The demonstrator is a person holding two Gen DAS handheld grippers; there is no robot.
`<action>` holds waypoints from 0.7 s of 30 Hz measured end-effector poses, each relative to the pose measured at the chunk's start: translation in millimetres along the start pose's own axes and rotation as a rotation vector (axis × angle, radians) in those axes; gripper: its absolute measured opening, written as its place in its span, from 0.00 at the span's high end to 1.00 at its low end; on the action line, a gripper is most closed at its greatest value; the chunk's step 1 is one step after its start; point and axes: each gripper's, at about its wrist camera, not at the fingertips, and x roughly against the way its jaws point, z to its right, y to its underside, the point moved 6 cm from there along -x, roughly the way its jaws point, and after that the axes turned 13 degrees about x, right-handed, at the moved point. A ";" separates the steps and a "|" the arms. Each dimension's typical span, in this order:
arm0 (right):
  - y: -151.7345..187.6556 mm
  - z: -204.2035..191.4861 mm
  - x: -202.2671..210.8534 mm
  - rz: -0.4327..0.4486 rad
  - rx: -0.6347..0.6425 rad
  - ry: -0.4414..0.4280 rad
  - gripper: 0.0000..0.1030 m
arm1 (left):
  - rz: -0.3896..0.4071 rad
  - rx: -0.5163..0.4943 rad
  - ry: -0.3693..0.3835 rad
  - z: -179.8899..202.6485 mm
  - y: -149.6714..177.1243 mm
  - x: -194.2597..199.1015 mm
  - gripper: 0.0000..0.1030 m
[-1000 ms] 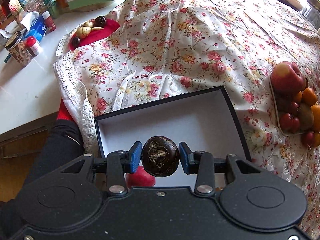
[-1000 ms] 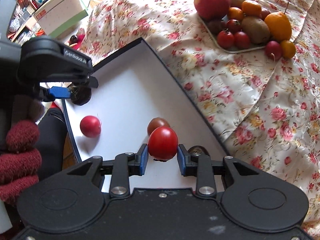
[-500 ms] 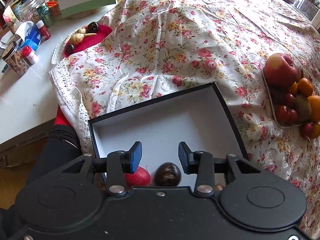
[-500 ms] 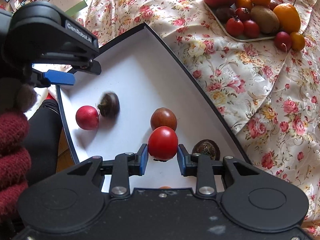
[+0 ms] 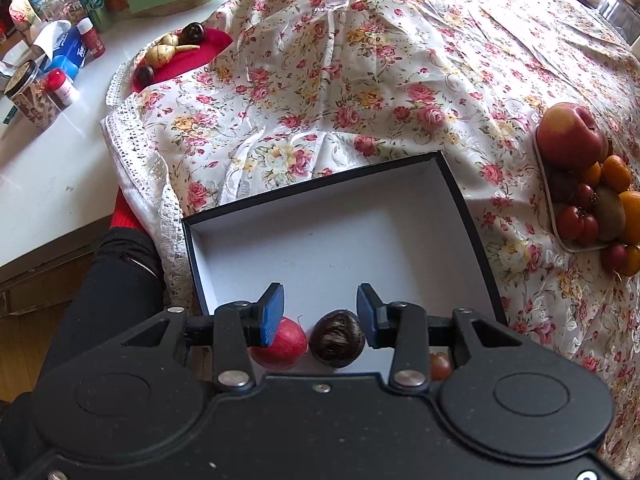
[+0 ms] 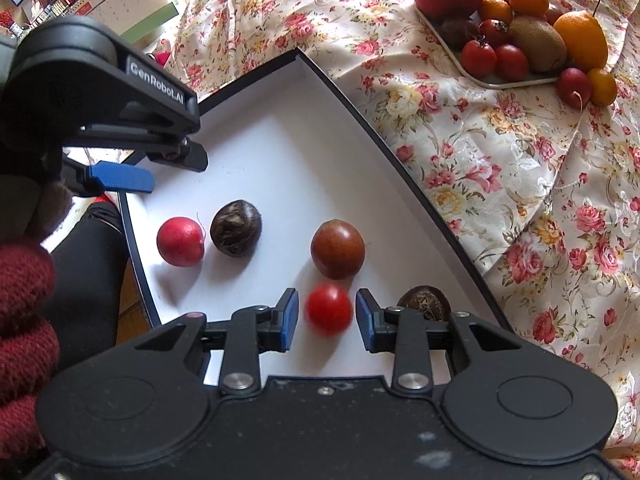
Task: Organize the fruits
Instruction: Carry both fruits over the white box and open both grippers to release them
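— Black-walled, white-floored, the shallow cardboard box (image 6: 320, 168) is seen from both wrists; what is shown only by the right view?

— Five fruits are counted there: a red round fruit (image 6: 180, 241) touching a dark brown wrinkled fruit (image 6: 236, 228), a reddish-brown smooth fruit (image 6: 338, 249), a blurred red tomato (image 6: 329, 309) and a dark rough-skinned fruit (image 6: 424, 303). The tomato is seen between the fingers of the right gripper (image 6: 327, 320), whose jaws are opening, untouched by the pads.

— And by the left view?

— A red cloth (image 5: 188, 60) with roots on the white tabletop (image 5: 48, 168) is shown. The left gripper (image 5: 320, 314) is held spread and empty.

— The other container?

— A white tray (image 6: 496, 80) on the floral cloth (image 6: 500, 168) is piled with apple, oranges, kiwis and tomatoes.
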 end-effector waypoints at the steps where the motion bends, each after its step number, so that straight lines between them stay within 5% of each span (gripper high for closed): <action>1: -0.1 -0.2 0.9 0.002 0.001 0.001 0.66 | -0.002 0.001 -0.001 -0.4 0.1 0.1 0.53; 21: 1.9 6.2 10.2 0.009 -0.015 0.018 0.66 | 0.047 -0.066 -0.010 5.9 9.7 12.4 0.53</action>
